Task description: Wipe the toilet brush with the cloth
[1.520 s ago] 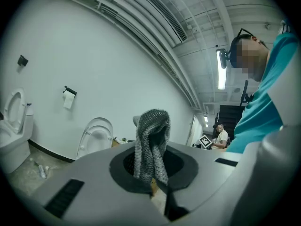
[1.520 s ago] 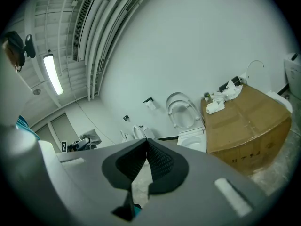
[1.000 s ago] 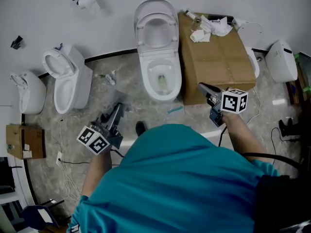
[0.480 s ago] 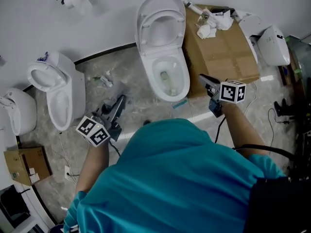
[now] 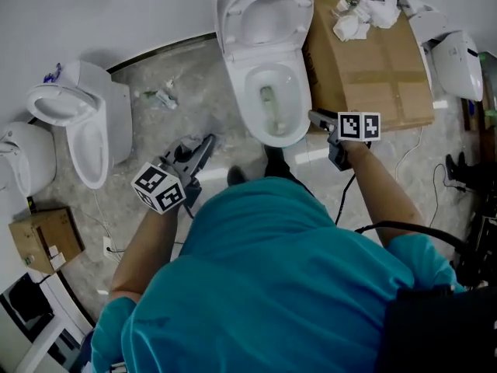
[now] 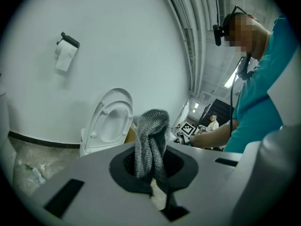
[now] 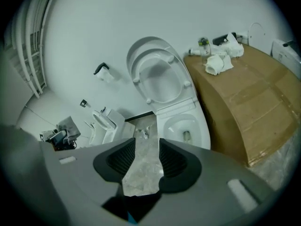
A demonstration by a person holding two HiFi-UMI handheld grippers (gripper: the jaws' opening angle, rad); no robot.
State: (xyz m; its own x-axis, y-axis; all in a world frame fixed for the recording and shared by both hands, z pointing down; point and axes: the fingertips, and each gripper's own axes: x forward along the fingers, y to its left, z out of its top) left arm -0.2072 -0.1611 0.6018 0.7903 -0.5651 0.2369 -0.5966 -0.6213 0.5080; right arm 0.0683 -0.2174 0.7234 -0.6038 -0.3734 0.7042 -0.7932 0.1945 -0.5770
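Note:
A grey knitted cloth (image 6: 151,138) stands up between the jaws of my left gripper (image 6: 153,168), which is shut on it. In the head view this left gripper (image 5: 202,150) hangs over the floor, left of the middle toilet (image 5: 233,92). My right gripper (image 5: 317,118) is at that toilet's right rim, beside the cardboard box (image 5: 380,76). Its jaws have just been opening and, in the right gripper view, the right gripper (image 7: 146,147) has only floor between its ribbed pads. A white rod-like thing (image 7: 196,51) lies on the box; I cannot tell whether it is the brush.
The middle toilet has its lid and seat up. Crumpled white paper (image 5: 353,20) lies on the box's far end. Two more toilets (image 5: 85,123) stand at the left, with litter (image 5: 161,97) on the floor. A cable (image 5: 404,228) trails by my right arm.
Both grippers have come closer to the middle toilet and lower. The right jaws, shut a second ago, now stand apart. The left gripper still holds the cloth.

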